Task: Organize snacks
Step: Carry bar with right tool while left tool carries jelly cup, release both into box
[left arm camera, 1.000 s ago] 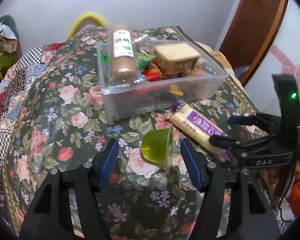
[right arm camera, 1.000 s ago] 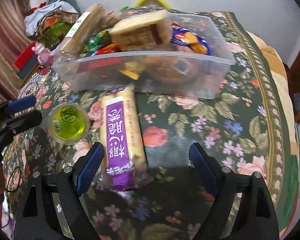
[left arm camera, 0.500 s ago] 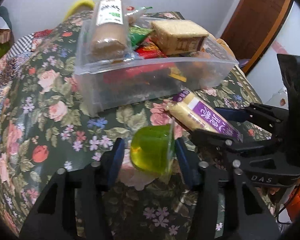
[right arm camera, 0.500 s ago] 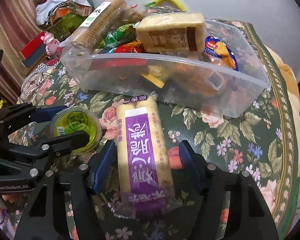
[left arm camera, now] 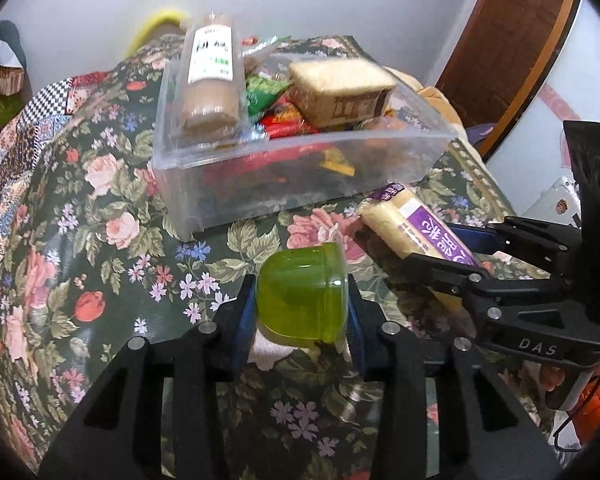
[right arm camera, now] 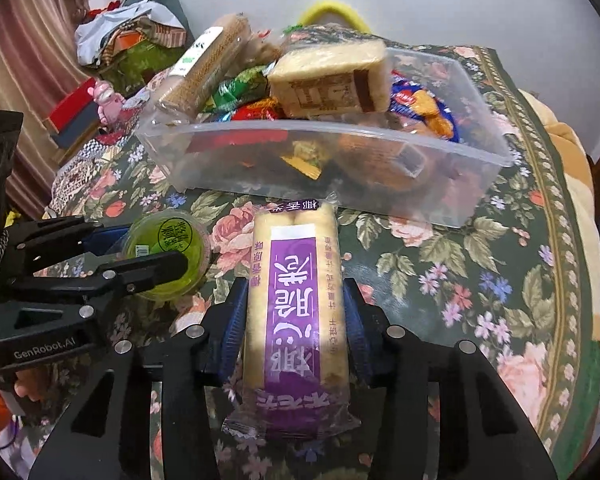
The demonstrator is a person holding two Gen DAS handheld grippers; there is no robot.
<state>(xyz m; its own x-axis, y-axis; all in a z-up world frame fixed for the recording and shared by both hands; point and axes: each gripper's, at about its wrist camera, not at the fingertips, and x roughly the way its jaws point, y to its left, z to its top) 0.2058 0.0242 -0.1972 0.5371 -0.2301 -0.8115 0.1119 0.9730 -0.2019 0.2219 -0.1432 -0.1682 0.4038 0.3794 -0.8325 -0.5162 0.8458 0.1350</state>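
Note:
My left gripper (left arm camera: pixel 302 304) is shut on a green jelly cup (left arm camera: pixel 302 294), held just above the floral tablecloth; the cup also shows in the right wrist view (right arm camera: pixel 165 252). My right gripper (right arm camera: pixel 294 308) is shut on a long cracker pack with a purple label (right arm camera: pixel 294 304), which also shows in the left wrist view (left arm camera: pixel 416 232). A clear plastic bin (left arm camera: pixel 300 176) full of snacks stands just beyond both; it also shows in the right wrist view (right arm camera: pixel 340 168).
The bin holds a tall biscuit sleeve (left arm camera: pixel 210 76), a boxed cake (left arm camera: pixel 340 92) and small wrapped snacks. The floral tablecloth (left arm camera: pixel 80 240) covers the table. A brown door (left arm camera: pixel 512 40) is at the right; clutter (right arm camera: pixel 128 44) lies beyond the table's left.
Both grippers moved forward and closed: the left onto the green jelly cup, the right onto the purple-label cracker pack. The bin looks nearer.

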